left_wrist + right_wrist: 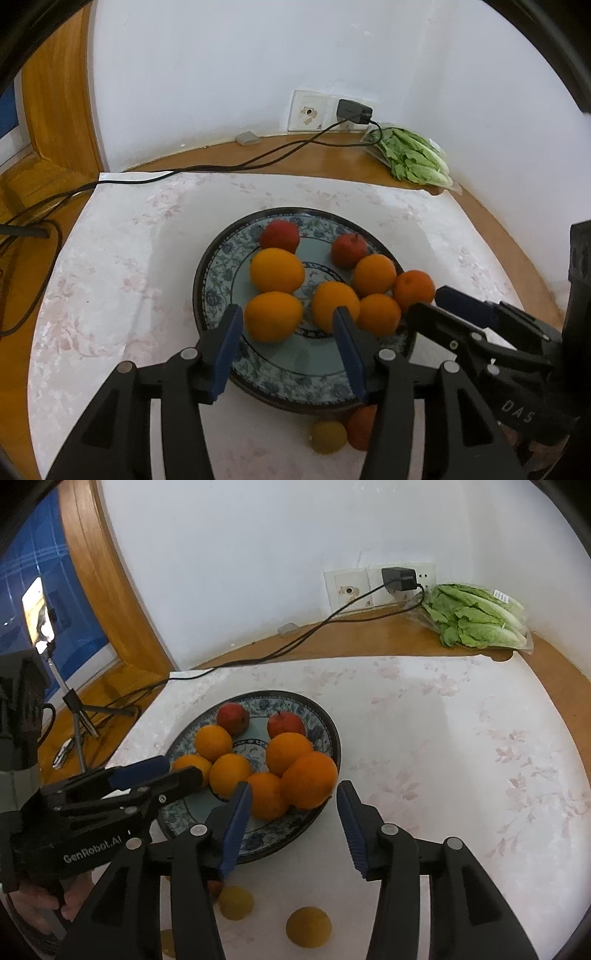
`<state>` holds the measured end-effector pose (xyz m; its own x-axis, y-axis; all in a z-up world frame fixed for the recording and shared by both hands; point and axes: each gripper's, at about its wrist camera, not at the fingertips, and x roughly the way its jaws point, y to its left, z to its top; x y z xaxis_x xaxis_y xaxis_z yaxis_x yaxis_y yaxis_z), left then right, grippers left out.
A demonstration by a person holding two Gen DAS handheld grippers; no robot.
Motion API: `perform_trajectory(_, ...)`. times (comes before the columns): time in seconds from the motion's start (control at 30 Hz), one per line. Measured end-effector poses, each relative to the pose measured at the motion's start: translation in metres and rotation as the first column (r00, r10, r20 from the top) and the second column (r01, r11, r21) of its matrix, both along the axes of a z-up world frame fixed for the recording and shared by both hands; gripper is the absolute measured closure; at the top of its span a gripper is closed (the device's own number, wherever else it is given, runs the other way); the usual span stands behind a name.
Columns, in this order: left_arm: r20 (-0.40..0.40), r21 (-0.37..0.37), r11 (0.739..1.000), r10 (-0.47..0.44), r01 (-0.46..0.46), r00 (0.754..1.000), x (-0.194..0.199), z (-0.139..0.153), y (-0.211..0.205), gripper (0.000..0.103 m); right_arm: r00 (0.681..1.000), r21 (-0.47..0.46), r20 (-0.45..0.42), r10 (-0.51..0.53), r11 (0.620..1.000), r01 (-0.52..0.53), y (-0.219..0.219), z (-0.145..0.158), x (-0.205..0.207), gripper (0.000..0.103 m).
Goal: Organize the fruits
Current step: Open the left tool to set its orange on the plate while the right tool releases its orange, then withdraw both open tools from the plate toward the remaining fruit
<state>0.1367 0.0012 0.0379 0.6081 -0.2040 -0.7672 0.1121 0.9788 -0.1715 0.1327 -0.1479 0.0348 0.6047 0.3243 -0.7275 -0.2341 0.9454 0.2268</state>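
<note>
Both claws gape wide and empty over the plate (pixel 218 273), left claw (pixel 288 325) and right claw (pixel 293 801), seemingly freed to fetch the yellow fruit (pixel 308 926) stranded on the bench (pixel 461 757).

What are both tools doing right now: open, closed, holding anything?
Left tool: open, empty, over the plate near an orange.
Right tool: open, empty, by the rim orange.
</note>
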Motion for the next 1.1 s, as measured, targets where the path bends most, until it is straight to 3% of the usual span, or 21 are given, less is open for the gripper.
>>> perform_trajectory(0.5, -0.007, -0.022, 1.0, 0.02, -0.02, 1.0, -0.043, 0.022, 0.005, 0.049, 1.0, -0.001, 0.024, -0.013, 1.0, 0.013, -0.006, 0.025, -0.041, 0.053)
perform_trajectory(1.1, -0.062, -0.018, 1.0, 0.007, -0.008, 0.998, -0.097, 0.023, -0.001, 0.049, 0.998, -0.023, -0.003, -0.064, 0.998, 0.064, -0.029, 0.032, -0.105, 0.053)
